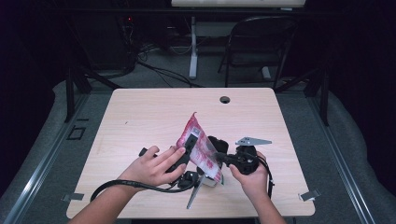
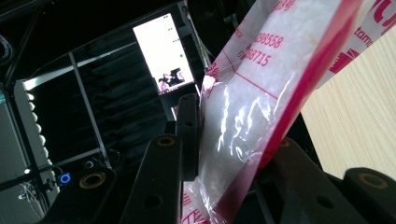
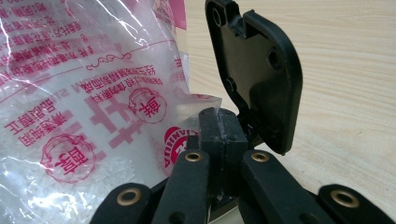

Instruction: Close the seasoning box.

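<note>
While both hands sit low in the high view, a clear plastic bag (image 1: 198, 148) printed in pink and red and holding white grains stands tilted just below the centre of the frame, its twisted top corner pointing up and slightly left, its lower end near the front of the light wooden table (image 1: 140, 112). Left hand (image 1: 152, 169) at lower left of centre holds the left gripper (image 1: 189, 143), whose jaws are clamped on the bag's left edge; in the left gripper view the bag (image 2: 247, 116) runs diagonally through the middle of the frame, pressed between a black pad on its left and a jaw on its right. Right hand (image 1: 252, 179) at lower right of centre holds the right gripper (image 1: 218, 158), grey plate on top. In the right gripper view its jaws are pressed together at lower centre, pinching a thin clear edge of the bag (image 3: 84, 107), which fills the left half. A black oval pad (image 3: 254, 70) of the other gripper stands at upper right of centre. Cable (image 1: 116, 184) loops along the lower left.
</note>
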A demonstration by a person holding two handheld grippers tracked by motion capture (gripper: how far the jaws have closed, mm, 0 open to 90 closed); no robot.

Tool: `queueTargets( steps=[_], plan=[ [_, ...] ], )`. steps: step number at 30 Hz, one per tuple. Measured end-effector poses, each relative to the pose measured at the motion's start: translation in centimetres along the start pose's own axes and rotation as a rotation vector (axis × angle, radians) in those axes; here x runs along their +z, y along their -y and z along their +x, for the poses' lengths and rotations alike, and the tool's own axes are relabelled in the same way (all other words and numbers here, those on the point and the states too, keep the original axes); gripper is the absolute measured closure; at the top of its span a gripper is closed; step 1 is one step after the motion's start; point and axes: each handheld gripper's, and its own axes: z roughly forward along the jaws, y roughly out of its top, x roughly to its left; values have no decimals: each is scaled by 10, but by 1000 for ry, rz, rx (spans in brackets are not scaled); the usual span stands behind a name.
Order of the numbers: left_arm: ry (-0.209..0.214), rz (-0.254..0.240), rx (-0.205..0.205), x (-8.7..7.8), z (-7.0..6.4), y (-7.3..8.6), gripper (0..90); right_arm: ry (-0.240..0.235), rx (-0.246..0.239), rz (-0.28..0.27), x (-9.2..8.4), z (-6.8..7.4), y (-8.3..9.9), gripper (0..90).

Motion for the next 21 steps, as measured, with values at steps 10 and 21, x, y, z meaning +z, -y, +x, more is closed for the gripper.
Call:
queueTargets(
  steps=[10, 21],
  plan=[
    [-4, 1, -5, -1, -1, 1, 766, -2, -5, 3, 0, 1, 0, 900],
    [20, 1, -60, 0, -5, 4, 766, 0, -5, 3, 0, 1, 0, 900]
  ],
)
